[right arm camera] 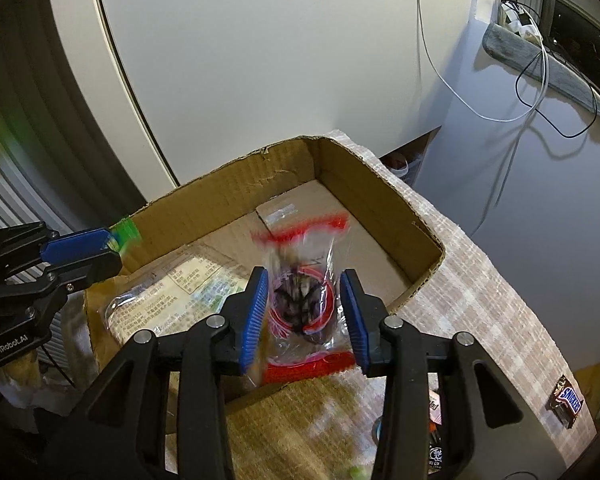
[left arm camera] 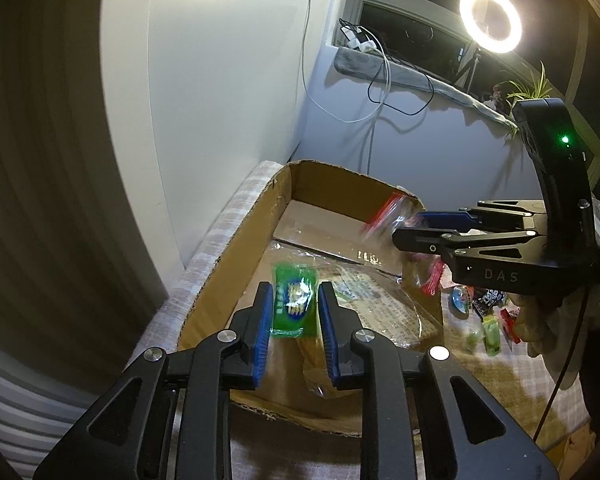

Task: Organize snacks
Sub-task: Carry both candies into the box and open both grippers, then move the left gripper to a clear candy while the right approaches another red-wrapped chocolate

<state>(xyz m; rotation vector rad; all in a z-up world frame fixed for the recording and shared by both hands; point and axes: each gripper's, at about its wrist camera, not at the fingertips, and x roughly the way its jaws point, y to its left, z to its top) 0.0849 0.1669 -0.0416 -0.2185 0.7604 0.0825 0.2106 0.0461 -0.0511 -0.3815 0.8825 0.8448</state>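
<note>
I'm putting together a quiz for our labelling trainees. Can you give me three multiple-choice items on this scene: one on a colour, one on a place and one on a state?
1. What colour is the packet between the fingers of the left gripper, above the cardboard box?
A) yellow B) green C) white

2. Where does the Snickers bar lie?
A) in the cardboard box B) on the windowsill C) on the checked cloth

3. What state is the ring light in?
A) lit B) dark C) lying flat on the bed

Answers:
1 B: the wrapper between the blue pads is bright green.
2 C: the bar rests on the cloth to the right of the box.
3 A: the ring glows bright white by the window.
</note>
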